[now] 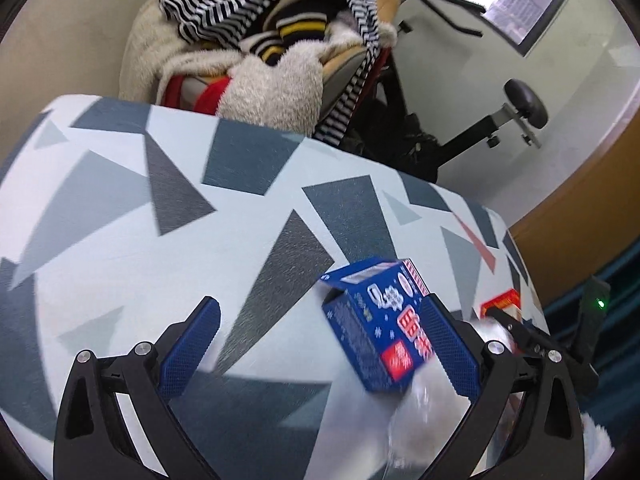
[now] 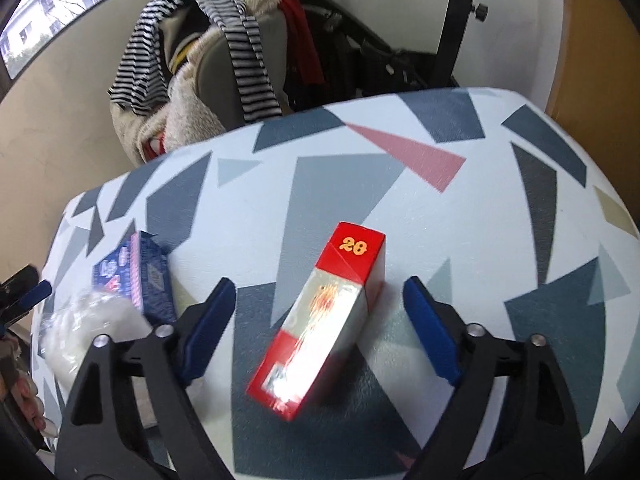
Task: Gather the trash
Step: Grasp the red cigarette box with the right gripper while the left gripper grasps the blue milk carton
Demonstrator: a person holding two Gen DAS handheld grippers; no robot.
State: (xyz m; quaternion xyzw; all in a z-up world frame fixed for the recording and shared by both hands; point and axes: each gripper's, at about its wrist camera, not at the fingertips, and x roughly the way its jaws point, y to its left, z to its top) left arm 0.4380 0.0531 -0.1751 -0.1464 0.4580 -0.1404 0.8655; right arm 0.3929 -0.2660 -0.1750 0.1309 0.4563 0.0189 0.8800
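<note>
A blue printed carton (image 1: 376,320) lies tilted on the patterned table (image 1: 120,220), between the fingers of my left gripper (image 1: 322,308) and close to the right pad; the gripper is open. Crumpled clear plastic (image 1: 424,412) lies just below the carton. In the right wrist view a red and silver box (image 2: 320,320) marked "20" lies flat between the open fingers of my right gripper (image 2: 319,283), with a gap to each pad. The blue carton (image 2: 136,276) and the plastic (image 2: 88,328) lie at its left. The red box (image 1: 502,302) also shows at the left view's right edge.
Behind the table (image 2: 480,220) stands a chair heaped with striped and fleece clothes (image 1: 260,60) (image 2: 192,60). A black exercise frame (image 1: 520,108) (image 2: 452,20) stands beside it. A wooden panel (image 1: 580,208) borders the right. A person's hand (image 2: 28,400) shows at lower left.
</note>
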